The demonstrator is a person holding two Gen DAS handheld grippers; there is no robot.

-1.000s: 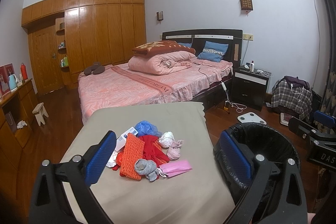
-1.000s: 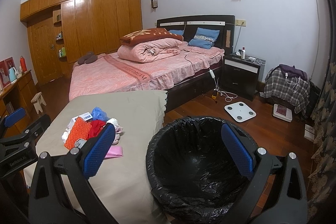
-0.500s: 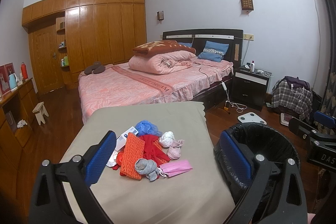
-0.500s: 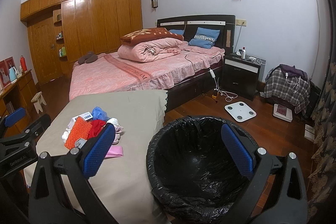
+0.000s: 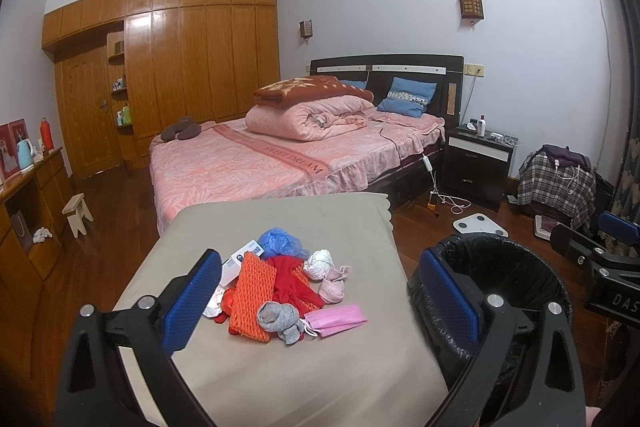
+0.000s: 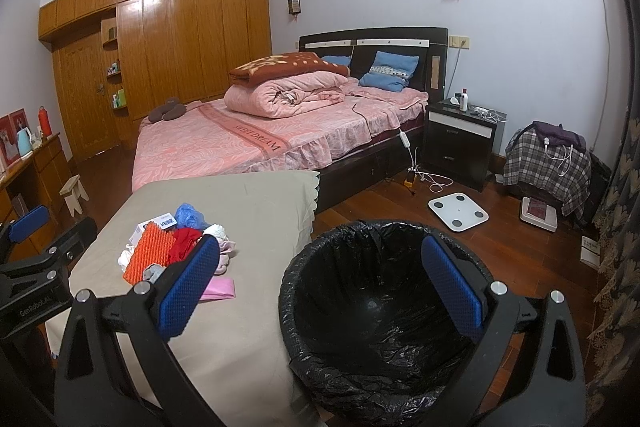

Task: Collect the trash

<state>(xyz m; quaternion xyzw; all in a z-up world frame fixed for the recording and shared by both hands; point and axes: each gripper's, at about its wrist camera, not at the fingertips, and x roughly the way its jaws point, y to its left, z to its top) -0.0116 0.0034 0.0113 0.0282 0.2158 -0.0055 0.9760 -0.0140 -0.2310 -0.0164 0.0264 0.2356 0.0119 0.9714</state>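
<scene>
A heap of trash lies on a table under a beige cloth point(image 5: 280, 367): orange foam netting point(image 5: 252, 295), red fabric point(image 5: 290, 279), a blue plastic bag point(image 5: 278, 243), a white wad point(image 5: 319, 259), a grey sock point(image 5: 280, 319), a pink face mask point(image 5: 336, 319) and a small white box point(image 5: 240, 261). My left gripper point(image 5: 320, 301) hovers open above the table's near side, short of the heap. A bin with a black liner point(image 6: 380, 307) stands right of the table. My right gripper point(image 6: 320, 291) is open over the bin's near rim. Both hold nothing.
A bed with pink covers point(image 5: 260, 163) fills the room beyond the table. A dark nightstand point(image 5: 476, 163), a white scale point(image 6: 458, 213) and a plaid-covered pile point(image 6: 548, 163) sit on the wooden floor at right. A low cabinet point(image 5: 28, 203) and a stool point(image 5: 78, 213) line the left.
</scene>
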